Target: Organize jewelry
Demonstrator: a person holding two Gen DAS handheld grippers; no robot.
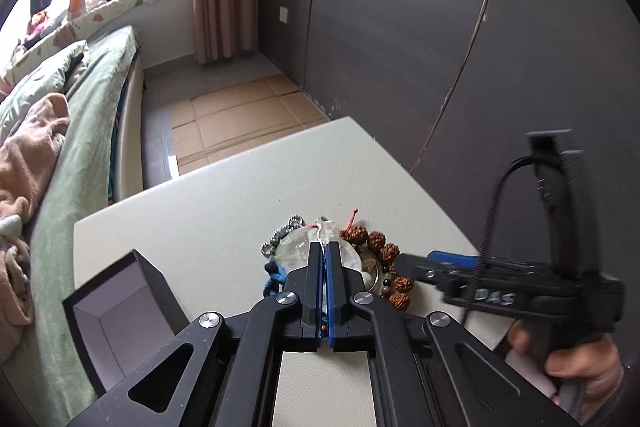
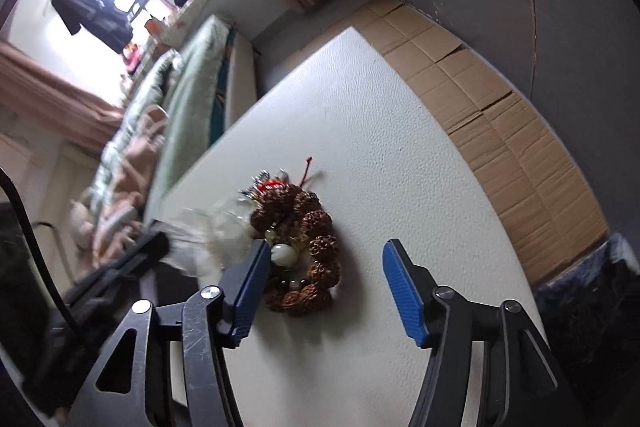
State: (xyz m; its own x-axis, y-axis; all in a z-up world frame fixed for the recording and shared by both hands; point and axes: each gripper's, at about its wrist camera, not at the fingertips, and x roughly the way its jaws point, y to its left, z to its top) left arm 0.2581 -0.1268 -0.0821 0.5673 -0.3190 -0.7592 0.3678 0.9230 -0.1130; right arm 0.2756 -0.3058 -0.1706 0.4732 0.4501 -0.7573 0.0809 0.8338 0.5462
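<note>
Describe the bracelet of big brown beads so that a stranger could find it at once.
On the white table, find the small heap of jewelry. The bracelet of large, rough, reddish-brown seed beads curves around the heap's side. Its neighbours are smooth: a clear glassy piece and a chain of small silver beads.

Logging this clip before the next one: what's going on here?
A person with a gripper in each hand is sorting a jewelry pile on a white table. The left gripper is shut over the pile, apparently pinching a translucent piece. The right gripper hangs open beside the brown bead bracelet. An open black box waits nearby.
</note>
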